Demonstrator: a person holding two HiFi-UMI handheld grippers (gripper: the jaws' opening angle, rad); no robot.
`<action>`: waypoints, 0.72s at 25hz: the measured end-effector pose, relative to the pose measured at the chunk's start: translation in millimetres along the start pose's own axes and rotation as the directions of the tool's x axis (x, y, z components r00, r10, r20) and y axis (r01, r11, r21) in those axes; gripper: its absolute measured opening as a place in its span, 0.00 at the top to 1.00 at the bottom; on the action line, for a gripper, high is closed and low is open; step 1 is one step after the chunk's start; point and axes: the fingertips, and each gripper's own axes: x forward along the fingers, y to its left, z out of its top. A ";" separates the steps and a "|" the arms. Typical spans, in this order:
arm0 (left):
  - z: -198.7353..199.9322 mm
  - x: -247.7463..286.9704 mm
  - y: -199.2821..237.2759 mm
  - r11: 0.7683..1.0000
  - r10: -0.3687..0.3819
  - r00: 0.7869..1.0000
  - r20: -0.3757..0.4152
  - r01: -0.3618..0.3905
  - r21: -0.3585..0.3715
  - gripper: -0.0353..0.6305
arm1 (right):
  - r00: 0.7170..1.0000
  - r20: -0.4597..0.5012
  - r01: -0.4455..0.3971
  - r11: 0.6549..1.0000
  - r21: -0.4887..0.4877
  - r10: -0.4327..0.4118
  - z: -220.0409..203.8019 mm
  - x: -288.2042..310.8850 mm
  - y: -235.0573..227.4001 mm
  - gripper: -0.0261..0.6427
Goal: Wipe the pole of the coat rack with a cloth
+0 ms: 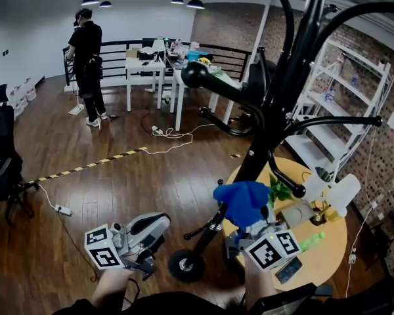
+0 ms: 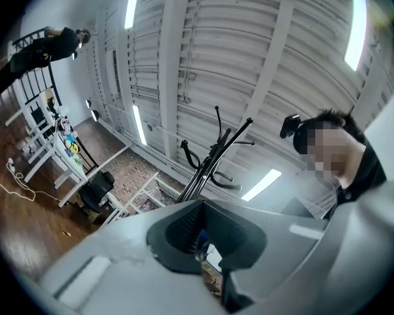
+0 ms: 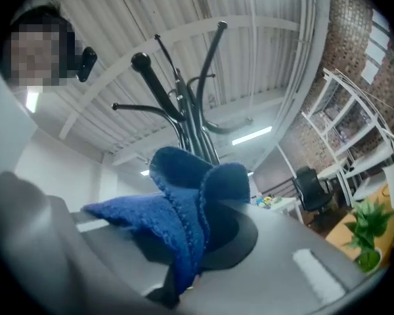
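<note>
Closest to the lens, the right gripper (image 1: 252,226) is pointing up from the bottom edge of the head view with its jaws clamped on a blue cloth (image 1: 242,199), which is bunching into folds above the fingertips. In the right gripper view the cloth (image 3: 184,215) is spilling out over both sides of the right gripper (image 3: 189,271), pinched at the middle. From the head view the cloth is lying against the lower stretch of the black coat rack pole (image 1: 295,71), though whether it is actually touching the pole cannot be told. The left gripper (image 1: 161,222) is hanging low beside the rack's round base (image 1: 186,266). It is well apart from the cloth, and its jaws are drawn together with nothing between them, as the left gripper view is showing at the left gripper (image 2: 200,254). Both gripper cameras are looking upward at the pole (image 2: 207,166) (image 3: 194,126) and its curved hooks against the ceiling. The base is standing on the wooden floor (image 1: 131,176) just beside the left edge of a round table (image 1: 328,254), where a small green plant (image 1: 280,191) is sitting near that edge. Far across the room a person (image 1: 87,58) is standing by a railing.
</note>
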 end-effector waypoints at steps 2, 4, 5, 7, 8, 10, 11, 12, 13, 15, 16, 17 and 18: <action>2.6 0.7 -5.1 1.000 0.005 1.000 0.008 -0.005 0.023 0.94 | 0.998 0.057 -0.033 0.996 -0.077 0.038 33.3 10.9 12.4 0.93; 2.4 -0.4 -9.1 0.999 0.017 1.000 -0.005 -0.017 0.051 0.94 | 0.992 0.109 -0.045 0.990 -0.133 0.060 62.9 18.9 24.2 0.93; 2.9 -1.1 -10.8 0.998 0.019 1.000 -0.007 -0.019 0.057 0.94 | 0.989 0.128 -0.048 0.987 -0.153 0.067 74.7 21.9 28.1 0.93; 4.2 -2.5 -13.4 0.997 0.029 1.000 -0.002 -0.029 0.073 0.94 | 0.987 0.143 -0.048 0.983 -0.178 0.074 86.6 26.4 30.7 0.93; 4.6 -3.5 -14.2 0.996 0.039 0.999 0.001 -0.039 0.083 0.94 | 0.985 0.152 -0.047 0.983 -0.179 0.075 87.3 26.6 30.6 0.93; 6.2 -5.8 -14.6 0.994 0.055 0.998 0.006 -0.055 0.092 0.94 | 0.980 0.188 -0.038 0.984 -0.174 0.071 85.7 22.9 31.1 0.93; 7.1 -6.8 -14.8 0.994 0.060 0.998 0.007 -0.060 0.092 0.94 | 0.979 0.196 -0.028 0.984 -0.175 0.063 83.2 20.4 31.1 0.93; 7.5 -7.8 -15.1 0.994 0.064 0.998 0.006 -0.064 0.092 0.94 | 0.980 0.190 -0.019 0.984 -0.175 0.053 78.2 18.2 29.9 0.93; 7.5 -8.8 -15.2 0.993 0.068 0.998 0.004 -0.068 0.094 0.94 | 0.984 0.174 -0.017 0.986 -0.165 0.046 70.7 16.3 27.2 0.93; 6.0 -10.2 -12.9 0.993 0.079 0.997 -0.001 -0.078 0.093 0.94 | 0.989 0.141 -0.022 0.992 -0.124 0.039 52.2 11.0 18.4 0.93; 4.3 -10.4 -10.5 0.993 0.084 0.996 -0.003 -0.083 0.089 0.94 | 0.992 0.122 -0.020 0.994 -0.107 0.034 41.6 7.2 12.8 0.93; 2.0 -10.3 -7.9 0.993 0.089 0.996 -0.008 -0.088 0.084 0.94 | 0.995 0.100 -0.016 0.995 -0.095 0.025 29.8 3.2 7.1 0.93; -0.5 -10.3 -5.3 0.992 0.095 0.995 -0.013 -0.094 0.080 0.94 | 0.997 0.078 -0.010 0.997 -0.080 0.016 16.7 -0.9 1.6 0.93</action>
